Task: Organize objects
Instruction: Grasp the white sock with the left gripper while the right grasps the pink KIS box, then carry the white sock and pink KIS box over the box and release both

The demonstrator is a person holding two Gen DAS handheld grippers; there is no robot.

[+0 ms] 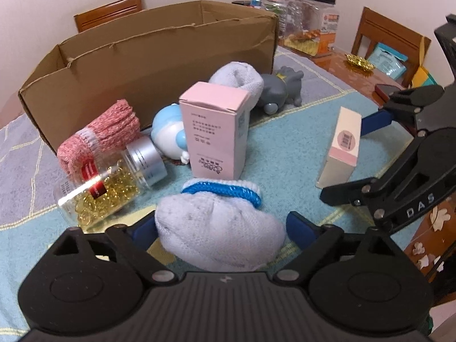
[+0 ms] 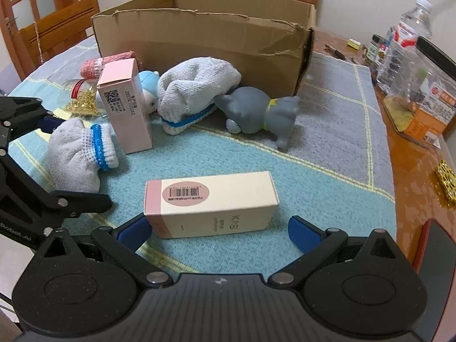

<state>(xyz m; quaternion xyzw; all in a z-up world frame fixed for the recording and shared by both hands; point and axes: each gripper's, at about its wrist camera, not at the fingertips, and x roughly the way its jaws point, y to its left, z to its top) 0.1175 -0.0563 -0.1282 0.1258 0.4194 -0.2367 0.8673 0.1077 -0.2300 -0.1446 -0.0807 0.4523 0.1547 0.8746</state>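
Pretty much nothing's sorted yet, judging by this. The cardboard box (image 2: 205, 42) is the landmark, and everything sits in front of it on the mat: rolled socks, grey cat toy (image 2: 256, 111), standing pink carton (image 1: 213, 131). The left gripper (image 1: 222, 228) is spread around a white sock (image 1: 219, 230), not clearly pinching. The right gripper (image 2: 219, 228) is spread at a lying cream carton (image 2: 211, 202).

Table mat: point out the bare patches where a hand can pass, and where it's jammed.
Free: the mat between the lying cream box and the grey toy, running to the mat's right edge. Crowded: along the cardboard box, where the rolled socks, upright pink box and capsule jar bunch together.
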